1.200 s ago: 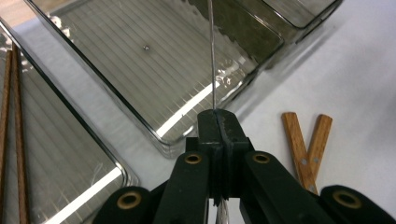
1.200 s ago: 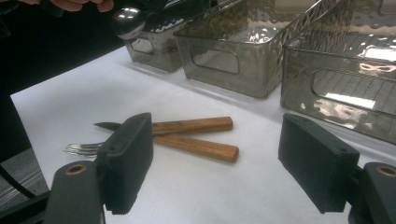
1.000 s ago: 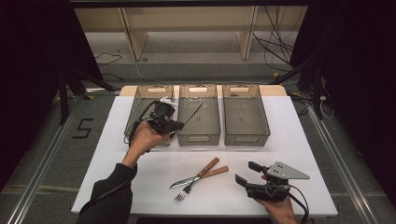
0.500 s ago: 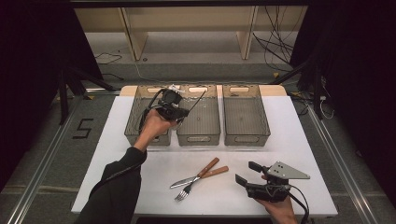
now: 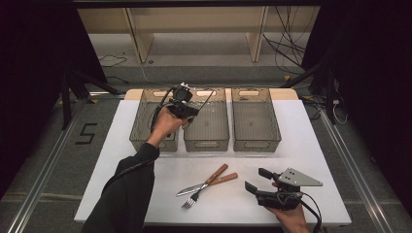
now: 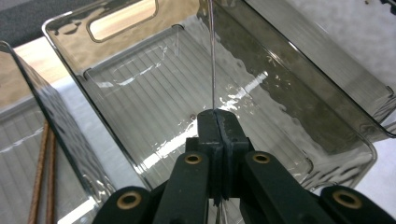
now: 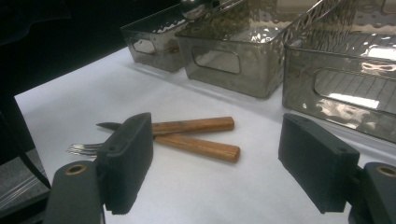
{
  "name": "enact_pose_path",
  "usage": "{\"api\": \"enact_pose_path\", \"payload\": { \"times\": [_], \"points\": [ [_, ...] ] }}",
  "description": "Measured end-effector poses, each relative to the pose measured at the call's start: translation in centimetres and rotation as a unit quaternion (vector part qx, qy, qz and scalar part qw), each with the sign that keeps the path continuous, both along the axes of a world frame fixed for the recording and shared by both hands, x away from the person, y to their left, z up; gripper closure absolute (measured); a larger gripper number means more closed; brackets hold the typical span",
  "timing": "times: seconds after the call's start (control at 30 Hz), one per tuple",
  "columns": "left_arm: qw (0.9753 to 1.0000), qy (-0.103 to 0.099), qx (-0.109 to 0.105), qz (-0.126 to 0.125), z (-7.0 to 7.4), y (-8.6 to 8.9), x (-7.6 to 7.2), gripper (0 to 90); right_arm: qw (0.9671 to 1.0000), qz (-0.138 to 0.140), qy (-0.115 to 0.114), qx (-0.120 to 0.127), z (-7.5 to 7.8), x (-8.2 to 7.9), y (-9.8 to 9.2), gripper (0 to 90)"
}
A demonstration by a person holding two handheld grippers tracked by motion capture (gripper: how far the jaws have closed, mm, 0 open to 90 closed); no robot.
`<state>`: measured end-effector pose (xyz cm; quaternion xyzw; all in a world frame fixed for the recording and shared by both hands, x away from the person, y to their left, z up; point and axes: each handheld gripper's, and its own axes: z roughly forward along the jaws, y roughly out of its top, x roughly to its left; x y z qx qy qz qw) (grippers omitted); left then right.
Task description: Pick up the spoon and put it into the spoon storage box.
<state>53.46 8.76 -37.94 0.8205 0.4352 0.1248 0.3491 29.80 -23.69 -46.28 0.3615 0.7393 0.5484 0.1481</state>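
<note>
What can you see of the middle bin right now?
The middle bin is smoky see-through plastic, a long box with a ribbed floor, wavy walls and a handle slot at each end. It stands upright on the white table, between two matching bins. The left gripper, shut on a thin metal piece, hangs over it.

Closed fingers (image 6: pixel 218 128) pinch a thin blade (image 6: pixel 213 60), perhaps a knife, over the bin (image 6: pixel 299 88).

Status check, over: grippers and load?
Left gripper shut on thin metal utensil, above middle bin. Right gripper open, low by fork and knife. Nothing blocking the bin.
</note>
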Motion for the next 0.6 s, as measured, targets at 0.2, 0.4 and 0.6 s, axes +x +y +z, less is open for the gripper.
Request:
{"api": "enact_pose_path", "payload": {
  "times": [0.2,0.4,0.6],
  "points": [
    [1.0,0.003,-0.002,0.0,-0.5,-0.5,0.4,89.4,1.0,0.001,0.0,-0.001,0.0,0.0,0.0,27.0],
    [1.0,0.007,-0.003,0.003,-1.3,-0.8,0.7,89.4,1.0,0.001,0.0,0.0,0.0,0.0,0.0,27.0],
    [0.9999,0.011,-0.001,0.006,-1.7,-1.1,1.0,89.4,1.0,0.001,0.001,-0.001,0.0,0.0,0.0,27.0]
  ]
}}
